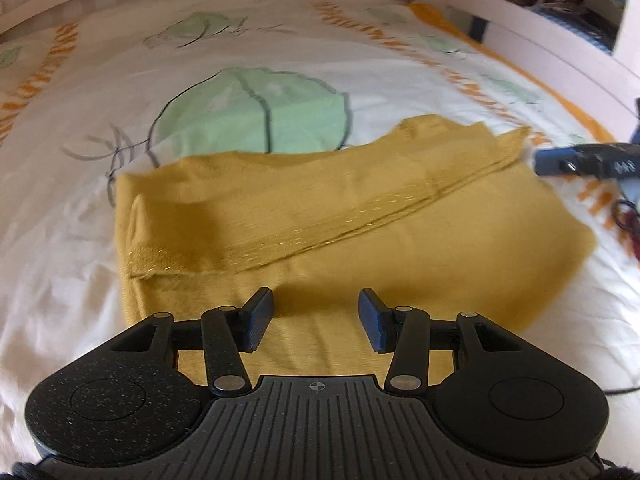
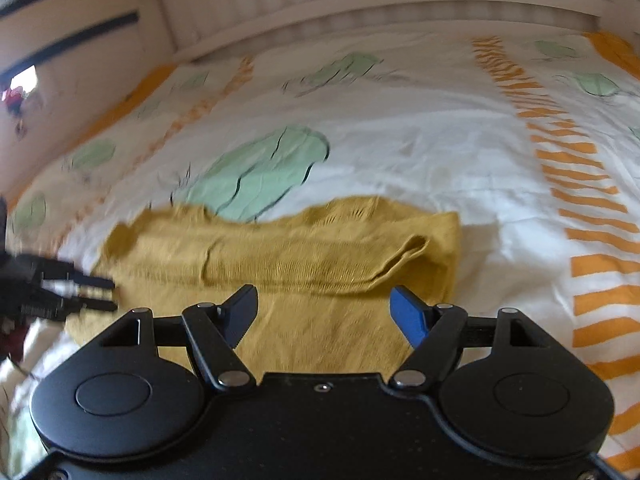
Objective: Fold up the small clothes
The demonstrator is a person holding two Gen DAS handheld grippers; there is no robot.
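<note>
A mustard-yellow knitted garment [image 1: 320, 224] lies partly folded on the bed, with a folded flap lying across its middle. It also shows in the right wrist view [image 2: 304, 272]. My left gripper [image 1: 316, 316] is open and empty, just above the garment's near edge. My right gripper [image 2: 324, 312] is open and empty over the near part of the garment. The right gripper's fingertips [image 1: 560, 160] show at the garment's right edge in the left wrist view. The left gripper's fingertips [image 2: 92, 292] show at the garment's left edge in the right wrist view.
The bed cover [image 1: 100, 240] is white with green leaf prints [image 1: 256, 108] and orange stripes [image 2: 580, 184]. A white headboard [image 2: 380, 4] runs along the far side. A shelf with clutter [image 1: 560, 0] stands at the far right. A dark cable [image 1: 628, 220] lies right of the garment.
</note>
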